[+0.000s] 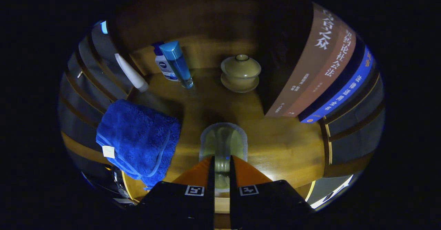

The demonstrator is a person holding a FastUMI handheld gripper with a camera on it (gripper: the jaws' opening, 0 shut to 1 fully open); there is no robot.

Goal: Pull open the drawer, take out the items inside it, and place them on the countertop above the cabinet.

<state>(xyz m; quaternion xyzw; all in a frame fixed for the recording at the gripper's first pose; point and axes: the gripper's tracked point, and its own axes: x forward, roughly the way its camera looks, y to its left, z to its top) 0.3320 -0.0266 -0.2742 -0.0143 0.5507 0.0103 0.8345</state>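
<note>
Gripper view: looks down onto a wooden countertop (282, 144) under dim light.
Gripper (222, 163): its two fingers stand close together, pinching the near rim of a clear glass cup (223, 142), one finger on either side of the wall.
Glass cup: upright on the wood, its mouth just ahead of the fingertips.
Blue towel (137, 140): folded, beside the fingers, hanging over the counter's edge, with a white tag.
Lidded tea bowl (240, 72): on its saucer, beyond the cup.
Blue bottle (177, 64): tilted, standing against a white-labelled bottle (163, 65) behind it.
White tube (131, 73): lying near the bottles.
Books (320, 71): upright in a row, spines facing, near the tea bowl.
</note>
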